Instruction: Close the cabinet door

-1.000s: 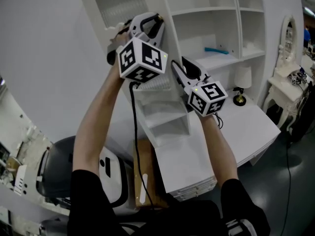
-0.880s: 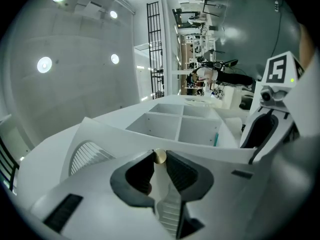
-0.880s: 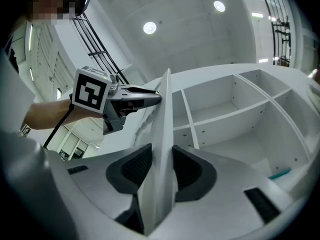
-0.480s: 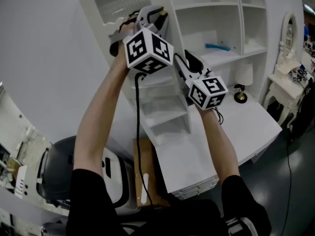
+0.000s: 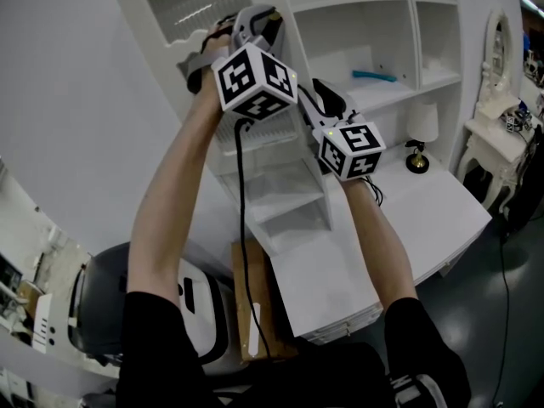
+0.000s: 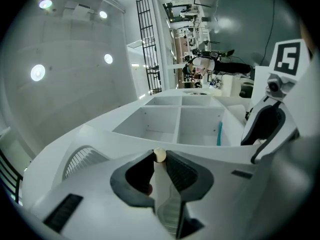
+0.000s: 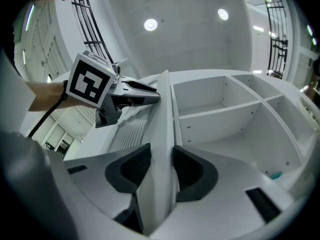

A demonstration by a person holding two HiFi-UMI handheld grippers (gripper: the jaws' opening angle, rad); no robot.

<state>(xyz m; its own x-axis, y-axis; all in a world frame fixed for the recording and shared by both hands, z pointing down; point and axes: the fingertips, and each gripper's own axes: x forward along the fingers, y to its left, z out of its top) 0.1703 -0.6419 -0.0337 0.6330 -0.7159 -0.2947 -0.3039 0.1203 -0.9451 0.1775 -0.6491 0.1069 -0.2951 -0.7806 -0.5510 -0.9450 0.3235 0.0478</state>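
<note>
A white louvred cabinet door (image 5: pixel 270 139) stands ajar in front of the open shelves (image 5: pixel 374 32). My left gripper (image 5: pixel 257 20) is high on the door's free edge. In the left gripper view the left gripper (image 6: pixel 159 160) is shut on that edge (image 6: pixel 161 194), with a small cream knob (image 6: pixel 159 155) at its tips. My right gripper (image 5: pixel 316 86) is lower on the same edge. In the right gripper view the right gripper (image 7: pixel 162 150) straddles the door (image 7: pixel 162 114) and has slackened, its pads just off the panel.
A teal object (image 5: pixel 374 76) lies on a shelf. A small lamp (image 5: pixel 416 134) stands on the white desk top (image 5: pixel 442 215). A cardboard box (image 5: pixel 251 300) and a white-and-black machine (image 5: pixel 195 300) sit below by my legs. A dressing table (image 5: pixel 501 134) is at the right.
Both hands have carried the door edge a little up and rightward toward the shelves. The right gripper's jaws have eased apart on the door.
</note>
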